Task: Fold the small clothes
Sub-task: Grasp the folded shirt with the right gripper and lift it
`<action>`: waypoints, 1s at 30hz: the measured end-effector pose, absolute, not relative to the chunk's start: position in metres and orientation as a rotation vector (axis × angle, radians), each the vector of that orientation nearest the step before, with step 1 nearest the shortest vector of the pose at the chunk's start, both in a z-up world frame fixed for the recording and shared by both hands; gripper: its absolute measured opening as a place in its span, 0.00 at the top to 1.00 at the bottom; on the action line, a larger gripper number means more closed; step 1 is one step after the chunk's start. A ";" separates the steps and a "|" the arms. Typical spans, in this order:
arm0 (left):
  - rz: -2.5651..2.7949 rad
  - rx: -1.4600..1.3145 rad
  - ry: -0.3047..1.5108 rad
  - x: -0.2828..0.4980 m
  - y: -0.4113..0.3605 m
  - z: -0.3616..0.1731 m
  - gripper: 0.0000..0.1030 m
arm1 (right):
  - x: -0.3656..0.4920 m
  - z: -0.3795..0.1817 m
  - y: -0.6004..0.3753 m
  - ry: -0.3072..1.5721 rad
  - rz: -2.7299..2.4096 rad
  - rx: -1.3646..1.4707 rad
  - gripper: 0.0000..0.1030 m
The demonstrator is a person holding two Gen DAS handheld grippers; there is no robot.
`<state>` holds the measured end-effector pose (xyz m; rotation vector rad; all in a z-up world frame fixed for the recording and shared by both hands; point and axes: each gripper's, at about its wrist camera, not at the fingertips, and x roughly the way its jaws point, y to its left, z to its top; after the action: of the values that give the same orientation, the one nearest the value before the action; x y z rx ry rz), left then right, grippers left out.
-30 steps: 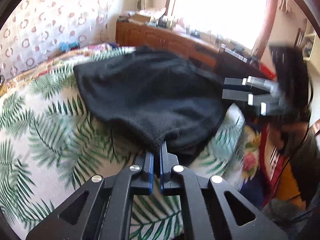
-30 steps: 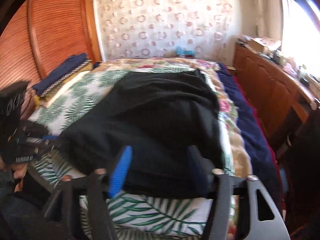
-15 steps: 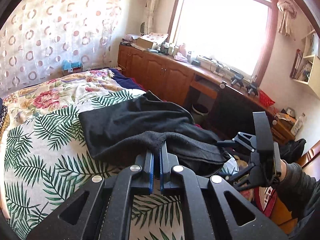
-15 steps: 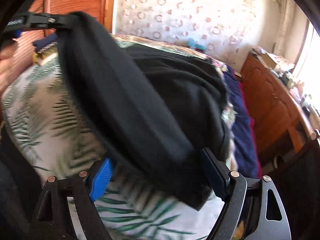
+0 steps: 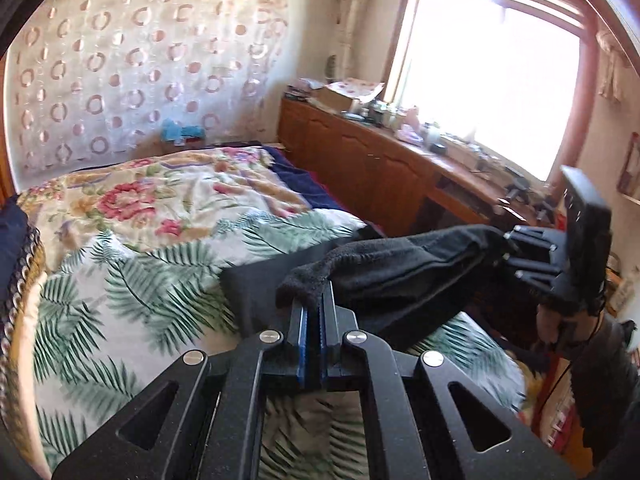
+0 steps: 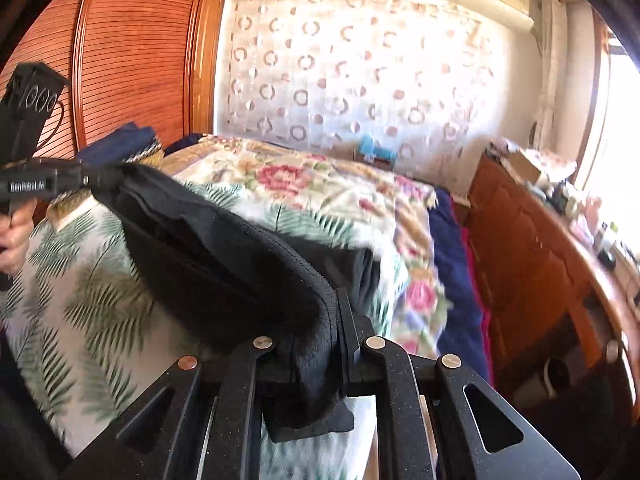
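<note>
A black garment (image 5: pixel 400 272) hangs in a thick fold between my two grippers, lifted off the palm-leaf bedspread (image 5: pixel 140 280). My left gripper (image 5: pixel 314 300) is shut on one fuzzy end of it. At the far right of the left wrist view, my right gripper (image 5: pixel 508 256) holds the other end. In the right wrist view the garment (image 6: pixel 224 256) runs from the left gripper (image 6: pixel 86 180) down into my right gripper (image 6: pixel 320 320). The right jaws are closing, with the bunched cloth pinched between them and a flap hanging below.
A long wooden cabinet (image 5: pixel 380 168) cluttered with small items runs under the window to the right of the bed. A slatted wooden wardrobe (image 6: pixel 132 60) stands at the left, with dark blue folded cloth (image 6: pixel 120 140) beside it. A hand (image 6: pixel 16 232) grips the left tool.
The garment lay flat on the bed; now both grippers have raised it. The right gripper, open around the fold before, has closed on it. More of the bedspread shows.
</note>
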<state>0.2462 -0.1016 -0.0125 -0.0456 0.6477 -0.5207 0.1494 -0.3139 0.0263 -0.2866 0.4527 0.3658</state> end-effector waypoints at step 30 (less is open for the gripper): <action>-0.457 -0.014 0.860 0.334 -0.099 -0.086 0.33 | 0.296 0.070 -0.327 0.546 0.272 -0.043 0.42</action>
<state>0.3339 -0.0989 -0.0864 -0.0144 0.8605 -0.4574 0.2959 -0.3270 0.0704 -0.0434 0.5456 0.2724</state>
